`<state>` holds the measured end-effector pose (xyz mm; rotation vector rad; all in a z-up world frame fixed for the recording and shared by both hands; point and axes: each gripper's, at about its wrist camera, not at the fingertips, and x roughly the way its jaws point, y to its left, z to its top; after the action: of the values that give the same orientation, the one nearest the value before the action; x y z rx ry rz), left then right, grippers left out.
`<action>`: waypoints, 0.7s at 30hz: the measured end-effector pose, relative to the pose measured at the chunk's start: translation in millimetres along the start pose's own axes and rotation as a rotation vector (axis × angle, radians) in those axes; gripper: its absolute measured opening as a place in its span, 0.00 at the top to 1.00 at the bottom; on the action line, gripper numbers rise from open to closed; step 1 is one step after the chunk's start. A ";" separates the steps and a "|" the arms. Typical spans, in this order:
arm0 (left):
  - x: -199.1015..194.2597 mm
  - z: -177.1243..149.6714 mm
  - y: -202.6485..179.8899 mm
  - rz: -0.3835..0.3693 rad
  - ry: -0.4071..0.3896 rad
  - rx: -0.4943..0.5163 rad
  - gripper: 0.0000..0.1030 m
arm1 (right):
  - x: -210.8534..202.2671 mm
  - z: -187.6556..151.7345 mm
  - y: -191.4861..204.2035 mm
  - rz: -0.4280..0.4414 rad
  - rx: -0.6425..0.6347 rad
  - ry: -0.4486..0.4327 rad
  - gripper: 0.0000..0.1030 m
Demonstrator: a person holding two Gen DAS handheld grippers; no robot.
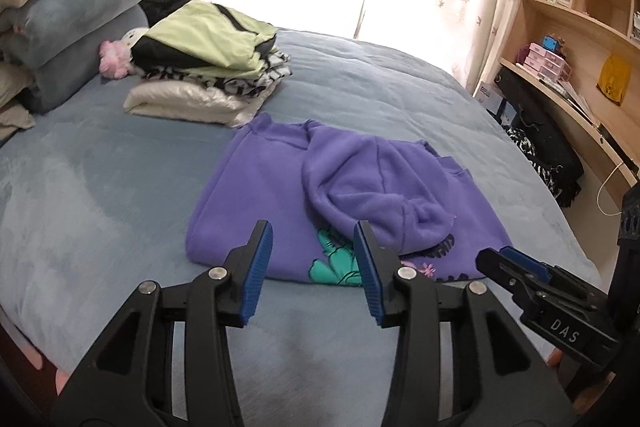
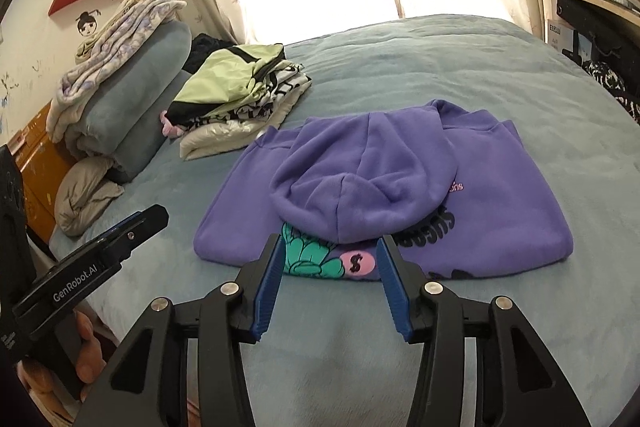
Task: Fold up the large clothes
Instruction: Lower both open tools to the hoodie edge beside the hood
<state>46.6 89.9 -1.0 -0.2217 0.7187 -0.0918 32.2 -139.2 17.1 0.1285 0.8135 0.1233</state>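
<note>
A bed [image 1: 100, 187] covered by a blue-grey plush blanket is seen across both views, with a stack of pillows and rolled bedding [image 2: 132, 99] kept at its head. Near the middle of the bed a purple hoodie [image 1: 256, 195] is laid, already brought into a compact rectangle, with its hood [image 2: 360, 187] turned down over the printed front so that a teal graphic [image 2: 308, 255] is partly covered. Just beyond the hoodie, towards the pillows, a pile of folded clothes [image 1: 208, 67] topped by a pale green garment is found.

The left tongs [image 1: 316, 267] are held released above the near edge of the hoodie, nothing being gripped between the blue pads. The right tongs [image 2: 330, 279] are likewise spread wide and empty, poised over the same near hem; in the left wrist view their jaws appear closer together, but the right wrist view shows a clear gap.

The fold is judged to be nearly complete, a final halving or a transfer to the pile being the step in hand. For the next move, both tongs would need to be lowered to the near edge, closed on all layers together, and the bundle carried without the hood being allowed to slip off.
</note>
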 end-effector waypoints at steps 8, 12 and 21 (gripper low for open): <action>30.1 -28.5 40.0 -0.061 0.094 -0.122 0.48 | 22.7 -0.1 -6.9 -0.001 -0.023 0.039 0.53; 48.5 -43.9 52.8 -0.079 0.123 -0.169 0.42 | 38.2 4.6 -9.0 -0.007 -0.032 0.044 0.53; 99.0 -62.0 71.7 -0.131 0.224 -0.304 0.42 | 69.0 8.2 -9.2 -0.020 -0.020 0.056 0.53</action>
<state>80.3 133.3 -126.5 -0.5565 0.9410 -0.1335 85.7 -137.8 -28.1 0.0985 0.8687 0.1170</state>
